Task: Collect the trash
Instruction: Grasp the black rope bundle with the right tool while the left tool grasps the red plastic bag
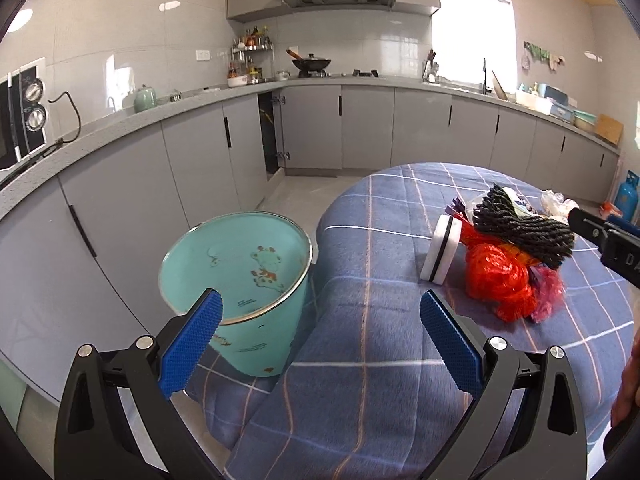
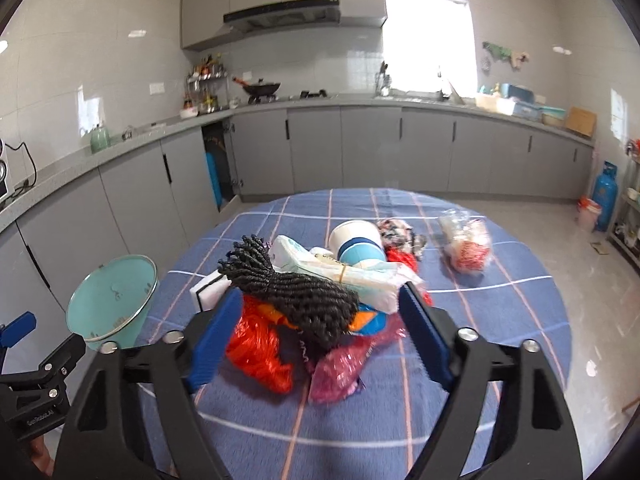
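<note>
Indoors, in a grey-cabinet kitchen, at a round table covered by a blue checked quilted cloth. Heaped near the middle of that cloth: a bundle of black twisted cord on top, a crumpled red plastic bag and a pink plastic bag at the front, a folded white paper packet and a blue-and-white paper cup lying behind. Just beside the heap on its left, a white block with a black stripe, standing on edge. Further right, apart from the heap, a clear plastic bag with red and white contents.

Off the table's left edge, tilted towards the cameras, a round turquoise bin with a metal rim and cartoon print; seemingly nothing inside it.

Left gripper: blue-padded jaws wide apart, nothing between them, hovering over the gap between bin and table edge.

Right gripper: jaws apart on either side of the heap, black cord and red bag in between, pads not visibly pressing on anything.

At the far right edge of the left view, part of a person's hand.
</note>
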A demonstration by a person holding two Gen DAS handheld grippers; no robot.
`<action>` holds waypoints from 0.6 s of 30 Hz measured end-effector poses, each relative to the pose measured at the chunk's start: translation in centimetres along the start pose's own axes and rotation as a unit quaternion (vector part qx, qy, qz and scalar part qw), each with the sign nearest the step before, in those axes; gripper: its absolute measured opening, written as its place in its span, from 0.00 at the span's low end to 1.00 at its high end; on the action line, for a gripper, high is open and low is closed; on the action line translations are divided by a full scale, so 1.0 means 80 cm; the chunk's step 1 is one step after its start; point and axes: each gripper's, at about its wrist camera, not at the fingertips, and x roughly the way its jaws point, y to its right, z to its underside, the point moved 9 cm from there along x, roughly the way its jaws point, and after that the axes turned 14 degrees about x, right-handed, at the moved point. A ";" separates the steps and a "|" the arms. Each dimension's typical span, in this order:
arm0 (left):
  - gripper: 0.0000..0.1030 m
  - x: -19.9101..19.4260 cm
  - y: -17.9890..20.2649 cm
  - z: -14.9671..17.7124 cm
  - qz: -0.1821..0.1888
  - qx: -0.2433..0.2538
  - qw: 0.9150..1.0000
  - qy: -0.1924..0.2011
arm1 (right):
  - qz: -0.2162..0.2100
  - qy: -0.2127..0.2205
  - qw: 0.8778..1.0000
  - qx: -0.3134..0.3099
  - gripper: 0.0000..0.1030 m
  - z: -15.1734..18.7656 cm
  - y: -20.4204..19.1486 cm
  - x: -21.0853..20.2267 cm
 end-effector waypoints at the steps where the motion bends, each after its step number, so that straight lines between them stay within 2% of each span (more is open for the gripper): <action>1: 0.94 0.006 0.003 -0.004 0.010 -0.002 1.000 -0.001 | -0.004 -0.009 1.000 0.001 0.75 0.001 0.000 0.009; 4: 0.94 0.017 0.009 -0.011 0.015 -0.003 1.000 -0.004 | 0.002 -0.023 1.000 -0.008 0.75 0.005 0.003 0.032; 5: 0.94 0.020 0.013 -0.013 0.016 -0.003 1.000 -0.005 | 0.006 -0.027 1.000 -0.010 0.71 0.007 0.004 0.038; 6: 0.94 0.023 0.017 -0.013 0.020 -0.002 1.000 -0.007 | 0.008 -0.035 0.999 -0.010 0.64 0.010 0.007 0.046; 7: 0.94 0.027 0.024 -0.014 0.026 0.001 1.000 -0.009 | 0.004 -0.044 0.999 -0.009 0.49 0.013 0.007 0.051; 8: 0.94 0.030 0.030 -0.015 0.030 0.006 0.999 -0.010 | 0.000 -0.059 0.998 -0.006 0.40 0.017 0.008 0.058; 9: 0.94 0.031 0.035 -0.015 0.033 0.010 0.999 -0.010 | -0.002 -0.066 0.998 -0.004 0.37 0.020 0.009 0.062; 11: 0.94 0.035 0.046 -0.017 0.038 0.021 0.999 -0.010 | -0.008 -0.063 0.998 0.001 0.23 0.021 0.011 0.061; 15: 0.94 0.040 0.065 -0.024 0.050 0.029 0.998 -0.011 | -0.027 -0.056 0.998 0.008 0.18 0.015 0.009 0.049; 18: 0.94 0.040 0.083 -0.034 0.065 0.037 0.997 -0.004 | -0.033 -0.030 0.999 0.017 0.18 -0.005 0.013 0.030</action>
